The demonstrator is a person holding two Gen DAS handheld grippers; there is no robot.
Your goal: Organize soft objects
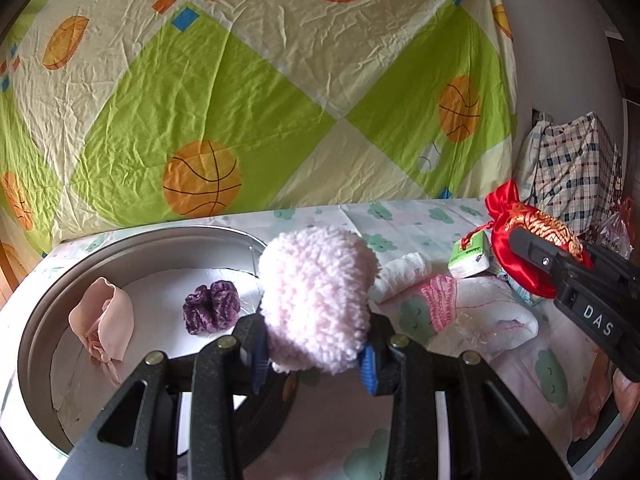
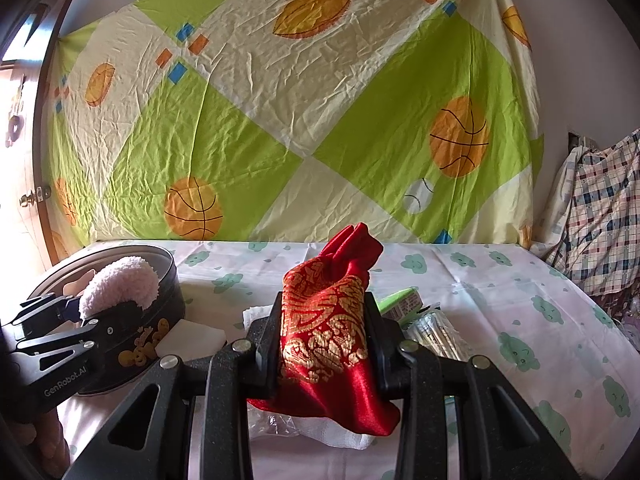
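My left gripper (image 1: pixel 316 354) is shut on a fluffy pale pink puff (image 1: pixel 316 300), held at the right rim of a round metal tin (image 1: pixel 36 320). Inside the tin lie a peach cloth pouch (image 1: pixel 106 318) and a purple velvet scrunchie (image 1: pixel 211 307). My right gripper (image 2: pixel 325 334) is shut on a red satin pouch with gold embroidery (image 2: pixel 324 320), lifted above the table. In the left wrist view that red pouch (image 1: pixel 516 256) and the right gripper sit at the right. In the right wrist view the left gripper (image 2: pixel 86 312) holds the puff (image 2: pixel 120 284) over the tin (image 2: pixel 168 304).
A white towel with pink knit trim (image 1: pixel 472 312), a rolled white cloth (image 1: pixel 404 272) and a green tissue pack (image 1: pixel 470 256) lie on the cloud-print table cover (image 2: pixel 500 300). A basketball-print sheet (image 1: pixel 240 92) hangs behind. A plaid bag (image 1: pixel 572 172) stands at the right.
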